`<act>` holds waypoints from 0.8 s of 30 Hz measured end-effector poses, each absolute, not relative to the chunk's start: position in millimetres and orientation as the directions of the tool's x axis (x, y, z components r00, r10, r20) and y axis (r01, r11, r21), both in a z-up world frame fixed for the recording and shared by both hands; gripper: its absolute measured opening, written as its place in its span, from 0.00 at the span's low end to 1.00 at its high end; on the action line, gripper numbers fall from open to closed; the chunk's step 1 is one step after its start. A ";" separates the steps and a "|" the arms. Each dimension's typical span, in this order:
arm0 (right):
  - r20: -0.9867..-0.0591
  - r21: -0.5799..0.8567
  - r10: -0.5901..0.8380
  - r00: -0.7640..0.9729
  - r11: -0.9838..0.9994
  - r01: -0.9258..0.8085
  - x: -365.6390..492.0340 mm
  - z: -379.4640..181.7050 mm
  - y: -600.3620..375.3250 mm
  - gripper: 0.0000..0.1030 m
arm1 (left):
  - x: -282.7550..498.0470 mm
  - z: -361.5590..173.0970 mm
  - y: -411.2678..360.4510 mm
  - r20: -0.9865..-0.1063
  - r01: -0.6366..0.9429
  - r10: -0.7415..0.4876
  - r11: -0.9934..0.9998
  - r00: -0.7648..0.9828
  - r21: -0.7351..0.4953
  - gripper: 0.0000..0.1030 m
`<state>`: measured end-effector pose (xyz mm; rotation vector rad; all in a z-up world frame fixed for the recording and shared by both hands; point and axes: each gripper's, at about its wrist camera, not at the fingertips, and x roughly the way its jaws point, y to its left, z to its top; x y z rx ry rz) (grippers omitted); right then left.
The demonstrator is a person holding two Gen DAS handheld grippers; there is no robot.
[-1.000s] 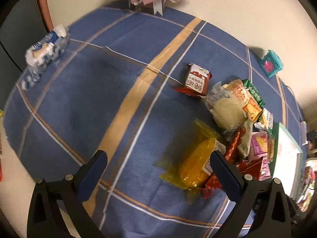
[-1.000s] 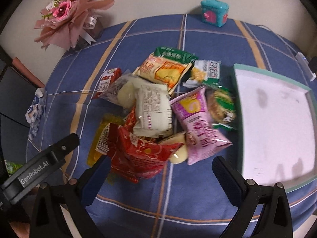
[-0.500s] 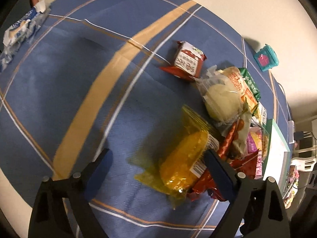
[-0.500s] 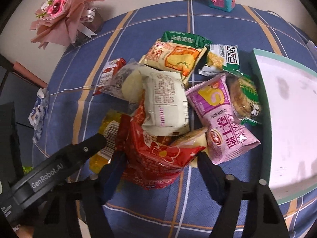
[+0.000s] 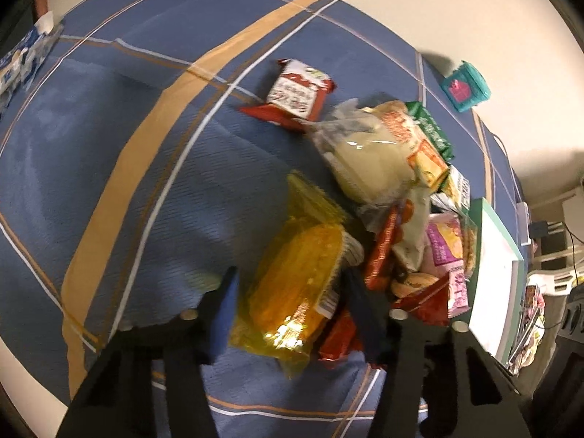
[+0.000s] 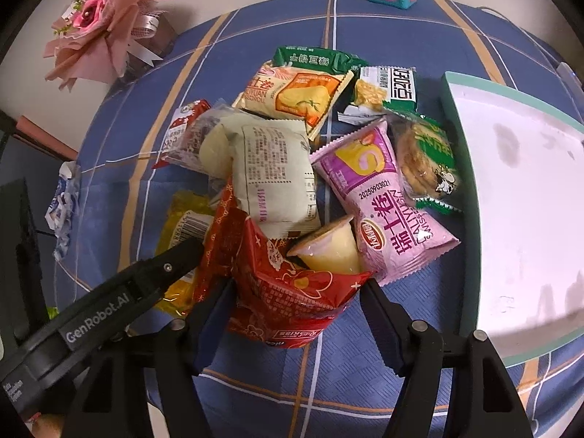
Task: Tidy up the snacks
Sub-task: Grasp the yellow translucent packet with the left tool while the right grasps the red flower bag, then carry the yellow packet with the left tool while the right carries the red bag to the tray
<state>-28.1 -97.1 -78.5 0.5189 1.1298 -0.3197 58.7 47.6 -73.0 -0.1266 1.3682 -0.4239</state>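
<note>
Left tool (image 5: 292,292) part-open astride yellow packet (image 5: 299,284), right tool (image 6: 295,292) part-open flanking red bag (image 6: 292,292)

The snack pile (image 5: 394,197) is seen by the left wrist view from close above, from its left side, looking down along the fingers. The same pile (image 6: 321,168) is viewed by the right wrist view from its near edge, facing the wall. The yellow packet (image 5: 295,288) (image 6: 179,226) is shared.
</note>
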 end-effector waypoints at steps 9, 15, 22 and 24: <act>-0.916 0.232 0.022 0.401 0.844 0.484 -33.7 -76.2 -95.7 0.66 | 52.0 -67.4 50.1 -0.921 0.205 -0.350 0.927 0.171 -0.314 0.43; -0.906 0.259 0.034 0.422 0.832 0.490 -44.6 -65.9 -102.1 0.65 | 48.6 -61.1 59.0 -0.924 0.174 -0.320 0.942 0.209 -0.287 0.36; -0.891 0.295 0.048 0.452 0.817 0.495 -54.2 -55.3 -110.0 0.65 | 44.4 -51.5 74.5 -0.920 0.140 -0.309 0.949 0.241 -0.282 0.36; -0.887 0.303 0.052 0.460 0.815 0.494 -56.3 -52.6 -111.2 0.62 | 39.4 -45.2 79.6 -0.916 0.140 -0.308 0.950 0.257 -0.280 0.35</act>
